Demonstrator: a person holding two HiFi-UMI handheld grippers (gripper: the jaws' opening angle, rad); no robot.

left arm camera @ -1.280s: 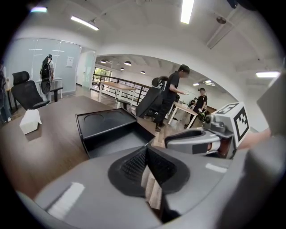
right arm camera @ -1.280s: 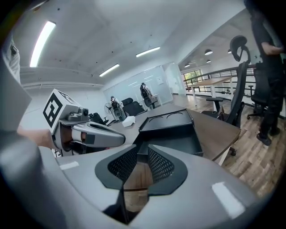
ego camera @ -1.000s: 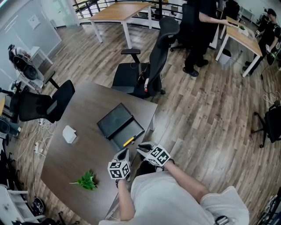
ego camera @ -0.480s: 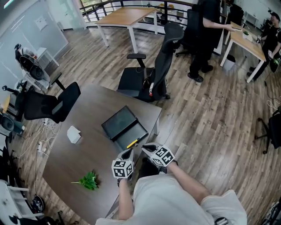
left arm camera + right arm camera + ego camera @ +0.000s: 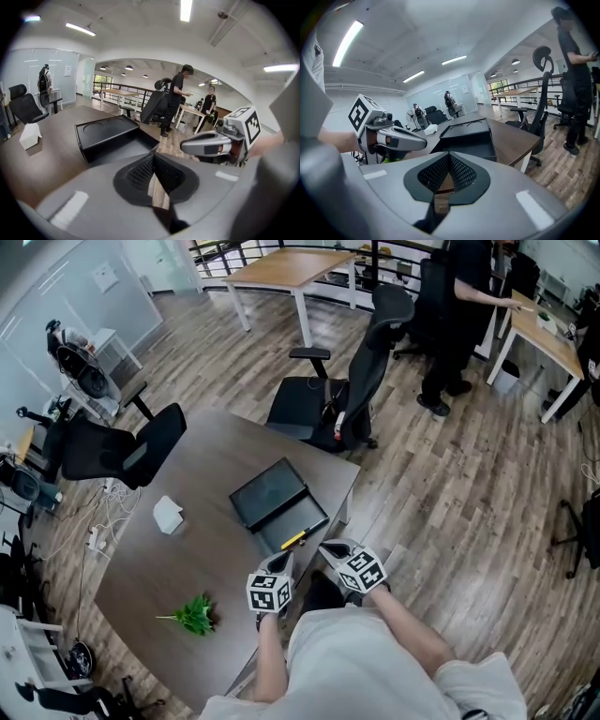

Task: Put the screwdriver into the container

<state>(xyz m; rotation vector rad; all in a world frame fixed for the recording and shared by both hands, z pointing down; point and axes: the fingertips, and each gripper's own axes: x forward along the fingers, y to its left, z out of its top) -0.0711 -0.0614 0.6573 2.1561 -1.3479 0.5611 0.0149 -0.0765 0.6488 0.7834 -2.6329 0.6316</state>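
Head view: the container (image 5: 278, 507) lay open on the counter (image 5: 187, 549), lid half on the far side, tray half on the near side. The yellow-handled screwdriver (image 5: 294, 540) lay at the container's near edge, touching or just beside the tray rim; I couldn't tell whether it was inside. The left gripper (image 5: 282, 563) hovered just on the near side of the container. The right gripper (image 5: 330, 549) was off the container's near right corner, close to the screwdriver. A plant (image 5: 195, 615) and a white box (image 5: 169, 515) sat well to the left of the container.

Left gripper view: the jaws met at the tips with nothing between them. The container was ahead and to the left. No screwdriver showed here.

Right gripper view: the jaws were likewise closed and empty. The container was straight ahead, and the screwdriver was out of sight.

Step, as judged: approach, with no grasp made yet. The next move likely calls for one gripper to open, drop over the handle at the container's near edge, and close. It would then lift the tool over the rim into the tray.
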